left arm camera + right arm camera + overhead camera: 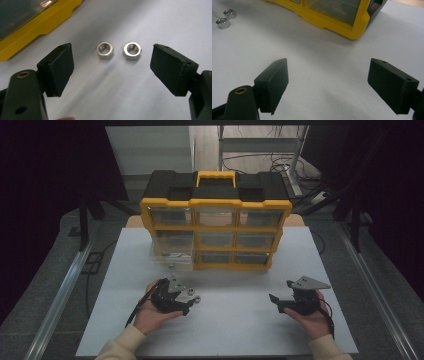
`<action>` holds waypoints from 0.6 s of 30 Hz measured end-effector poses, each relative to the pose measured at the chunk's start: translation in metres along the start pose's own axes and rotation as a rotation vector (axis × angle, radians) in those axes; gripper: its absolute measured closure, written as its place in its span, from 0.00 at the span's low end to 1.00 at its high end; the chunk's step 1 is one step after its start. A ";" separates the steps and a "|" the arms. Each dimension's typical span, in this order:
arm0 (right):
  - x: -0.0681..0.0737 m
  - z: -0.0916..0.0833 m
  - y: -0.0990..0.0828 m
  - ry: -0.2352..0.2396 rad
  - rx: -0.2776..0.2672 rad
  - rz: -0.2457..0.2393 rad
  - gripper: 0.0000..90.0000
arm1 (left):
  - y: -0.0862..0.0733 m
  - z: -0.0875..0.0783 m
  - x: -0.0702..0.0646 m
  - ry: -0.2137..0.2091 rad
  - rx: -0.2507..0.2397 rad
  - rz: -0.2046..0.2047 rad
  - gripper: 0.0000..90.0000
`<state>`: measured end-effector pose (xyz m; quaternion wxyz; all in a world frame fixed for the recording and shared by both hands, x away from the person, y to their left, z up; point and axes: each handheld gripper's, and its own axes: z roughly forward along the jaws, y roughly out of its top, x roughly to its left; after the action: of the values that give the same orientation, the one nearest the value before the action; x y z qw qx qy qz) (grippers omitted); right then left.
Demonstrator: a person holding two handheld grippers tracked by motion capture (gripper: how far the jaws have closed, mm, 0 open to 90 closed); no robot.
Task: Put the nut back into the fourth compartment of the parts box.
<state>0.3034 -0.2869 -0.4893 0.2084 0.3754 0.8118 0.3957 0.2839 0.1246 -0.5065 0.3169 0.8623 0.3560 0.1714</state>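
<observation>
Left tool [111, 66], jaws wide, frames two shiny steel hex nuts [105, 50] side by side, lying flat, bores upward, on smooth white worktop [240, 320]. Right tool [337, 85] wide, holding nothing.

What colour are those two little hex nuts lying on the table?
Shiny silver metal hex nuts, seen best in the left gripper view.

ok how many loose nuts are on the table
2. One nut and a second nut lie side by side on the white table, ahead of the open left tongs. Others may be hidden in the drawers.
</observation>
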 end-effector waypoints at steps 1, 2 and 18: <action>0.000 0.000 0.000 0.000 0.000 0.000 0.19 | 0.001 0.001 -0.002 -0.006 0.000 0.004 0.22; 0.000 0.000 0.000 0.000 0.000 0.000 0.19 | 0.001 0.002 -0.004 -0.015 -0.002 0.006 0.23; 0.000 0.001 0.000 0.001 0.005 0.000 0.19 | 0.010 0.026 -0.024 -0.083 0.061 0.065 0.26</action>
<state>0.3039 -0.2865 -0.4901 0.2071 0.3754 0.8130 0.3940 0.2862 0.0913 -0.5209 0.2993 0.8890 0.3194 0.1349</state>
